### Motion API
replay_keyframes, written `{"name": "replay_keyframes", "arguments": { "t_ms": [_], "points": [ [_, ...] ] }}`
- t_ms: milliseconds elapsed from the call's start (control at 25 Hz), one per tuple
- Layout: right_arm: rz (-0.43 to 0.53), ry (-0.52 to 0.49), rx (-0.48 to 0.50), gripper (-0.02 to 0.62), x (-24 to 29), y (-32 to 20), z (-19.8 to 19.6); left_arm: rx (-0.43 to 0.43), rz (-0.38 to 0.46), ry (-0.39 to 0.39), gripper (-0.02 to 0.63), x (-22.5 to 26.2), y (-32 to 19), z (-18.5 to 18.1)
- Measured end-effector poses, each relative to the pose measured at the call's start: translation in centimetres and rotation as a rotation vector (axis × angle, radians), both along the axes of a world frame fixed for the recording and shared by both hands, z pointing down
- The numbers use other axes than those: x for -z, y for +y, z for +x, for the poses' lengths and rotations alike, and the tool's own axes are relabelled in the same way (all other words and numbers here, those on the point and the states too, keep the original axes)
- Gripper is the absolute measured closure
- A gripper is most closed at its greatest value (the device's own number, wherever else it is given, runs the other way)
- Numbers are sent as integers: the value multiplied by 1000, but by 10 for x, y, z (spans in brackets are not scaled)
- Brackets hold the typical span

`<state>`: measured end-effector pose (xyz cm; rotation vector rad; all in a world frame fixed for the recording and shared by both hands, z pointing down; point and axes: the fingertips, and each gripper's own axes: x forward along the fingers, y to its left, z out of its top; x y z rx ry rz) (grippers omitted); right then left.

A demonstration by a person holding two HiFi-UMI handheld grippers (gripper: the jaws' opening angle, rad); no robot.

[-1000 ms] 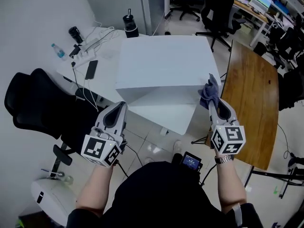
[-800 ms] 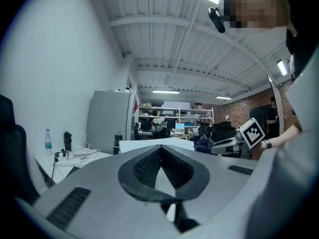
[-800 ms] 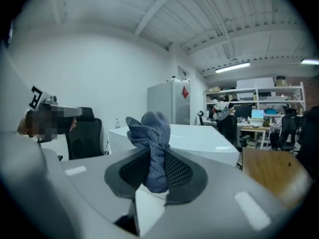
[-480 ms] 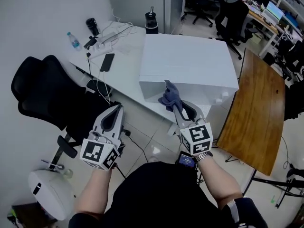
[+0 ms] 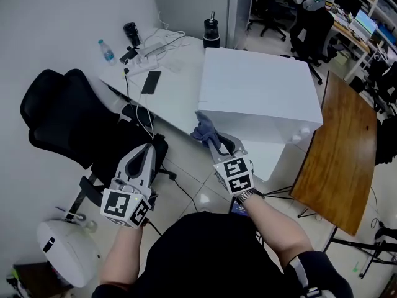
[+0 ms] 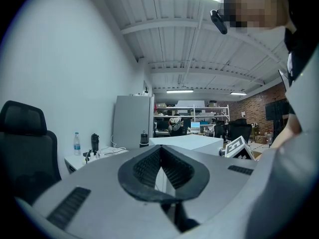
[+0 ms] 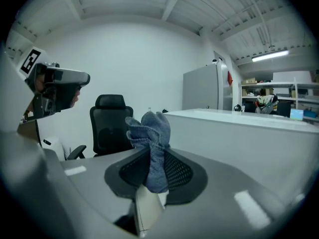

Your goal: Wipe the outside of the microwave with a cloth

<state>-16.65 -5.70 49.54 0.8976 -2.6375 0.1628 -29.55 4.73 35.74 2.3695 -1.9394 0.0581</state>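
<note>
- Currently, the microwave (image 5: 257,92) is seen as a plain white box standing on the white desk (image 5: 177,98), toward the desk's right end.
- The blue-grey cloth (image 5: 203,128) is held just beside the box's front left corner. In the right gripper view a gap is seen between cloth and side wall, so no contact is judged.
- The cloth is pinched between the jaws of the right gripper (image 5: 211,138), with a bunched tuft left standing above the pads.
- The left gripper (image 5: 146,151) is held low and well apart from the box, over the black office chair (image 5: 62,113). Its jaws are pressed together with nothing between them.
- The step in hand is judged to be an approach to the left side wall, with wiping of that face not yet begun.
- For the next move, the tuft needs to be pressed flat against the wall and drawn along it. The empty gripper may be needed to steady the box, which looks light.
- At the desk's far edge a clear water bottle (image 5: 107,49) is found, and its fill cannot be made out.
- A black tumbler (image 5: 131,33) and a black lidded flask (image 5: 211,31) are also stood there. Both are opaque, so their contents are hidden.
- Between them a power strip (image 5: 149,47) with cables and a dark phone (image 5: 151,81) are laid.
</note>
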Motion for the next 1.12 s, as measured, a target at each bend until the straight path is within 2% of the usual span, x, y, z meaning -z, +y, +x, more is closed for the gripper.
{"name": "replay_keyframes", "arguments": {
  "t_ms": [200, 480, 800, 1120],
  "points": [
    [-25, 30, -2, 514, -17, -15, -19, 11, 0, -7, 602, 1, 0, -12],
    [-40, 50, -34, 514, -32, -33, -26, 17, -2, -24, 601, 1, -3, -22],
    [-34, 51, -78, 514, -29, -41, -12, -18, -5, -25, 603, -2, -13, -18],
    [-31, 75, -152, 515, -28, -47, 24, -75, -7, 1, 601, -5, -24, -2]
  ]
}}
